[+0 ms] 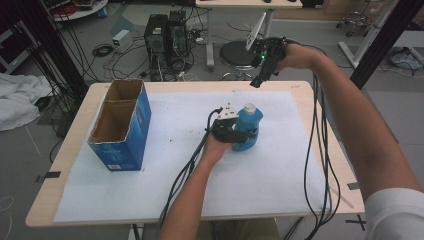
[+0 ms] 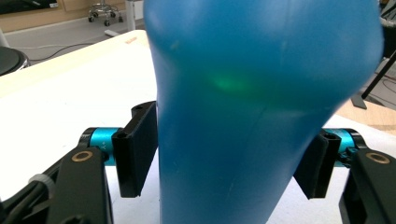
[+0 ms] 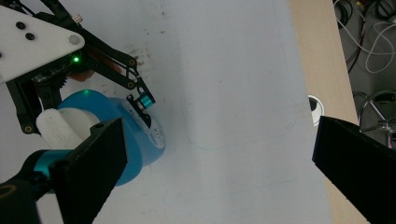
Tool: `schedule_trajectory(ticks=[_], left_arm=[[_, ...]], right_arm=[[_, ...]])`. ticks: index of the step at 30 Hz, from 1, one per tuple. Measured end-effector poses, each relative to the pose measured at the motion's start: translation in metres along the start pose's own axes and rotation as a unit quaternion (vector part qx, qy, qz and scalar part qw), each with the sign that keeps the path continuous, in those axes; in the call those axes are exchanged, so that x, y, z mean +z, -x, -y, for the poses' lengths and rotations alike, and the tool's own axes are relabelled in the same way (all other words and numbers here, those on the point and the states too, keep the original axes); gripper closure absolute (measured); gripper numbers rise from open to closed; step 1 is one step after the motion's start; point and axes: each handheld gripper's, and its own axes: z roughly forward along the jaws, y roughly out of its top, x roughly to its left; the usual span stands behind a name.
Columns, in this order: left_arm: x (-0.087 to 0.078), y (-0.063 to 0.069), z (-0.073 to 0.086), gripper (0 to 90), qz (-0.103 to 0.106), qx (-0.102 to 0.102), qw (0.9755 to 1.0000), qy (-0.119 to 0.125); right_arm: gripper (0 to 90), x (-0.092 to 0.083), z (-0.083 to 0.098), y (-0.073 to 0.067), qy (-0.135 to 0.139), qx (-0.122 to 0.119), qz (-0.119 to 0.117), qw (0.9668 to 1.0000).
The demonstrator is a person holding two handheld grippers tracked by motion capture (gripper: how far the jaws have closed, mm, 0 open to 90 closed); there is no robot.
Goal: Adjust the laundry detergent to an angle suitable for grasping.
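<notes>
bottle (image 1: 248, 127) count is one: blue, white cap, standing near the middle of the white sheet (image 1: 165, 180) on the table (image 1: 75, 120). one blue box (image 1: 121, 125) stands open at the left, with two parts inside. two grippers: the left gripper (image 1: 240, 132) has its jaws pressed on the bottle's sides, grasping it. the right gripper (image 1: 261, 75) hangs high above the far edge, jaws wide apart, holding nothing. up close the bottle is blurry, and its top is cut off.
</notes>
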Motion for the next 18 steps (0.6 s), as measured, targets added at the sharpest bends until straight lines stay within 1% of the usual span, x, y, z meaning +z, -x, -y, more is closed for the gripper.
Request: schedule_trajectory(ticks=[4,5,6,9,15,16,18], left_arm=[[0.0005,0.0005,0.0006,36.0,-0.001,0.002,1.0,0.002],[0.0007,0.0009,0.0012,39.3,0.0,0.003,1.0,0.003],[0.0008,0.001,0.0014,39.3,0.0,0.002,1.0,0.004],[0.0002,0.0008,0.002,42.9,-0.003,0.003,1.0,0.008],[-0.0001,0.0016,0.002,43.9,-0.006,0.009,0.9999,0.01],[-0.0003,0.0017,0.0022,44.1,-0.007,0.007,0.9999,0.011],[-0.0013,0.0032,0.0015,44.6,-0.007,0.015,0.9998,0.009]], right_arm=[[2.4,0.0001,0.0004,0.0004,0.0,0.0,-0.001,1.0],[2.4,0.0,0.0006,0.0007,0.001,-0.002,-0.001,1.0],[2.4,0.0,0.0006,0.0007,0.001,-0.002,-0.001,1.0],[2.4,-0.0006,0.0011,0.0007,0.001,0.001,0.0,1.0],[2.4,-0.0014,0.0022,0.0011,0.002,0.002,0.001,1.0],[2.4,-0.0017,0.0022,0.001,0.003,0.001,0.001,1.0],[2.4,-0.0021,0.0022,0.0008,0.003,0.001,0.001,1.0]])
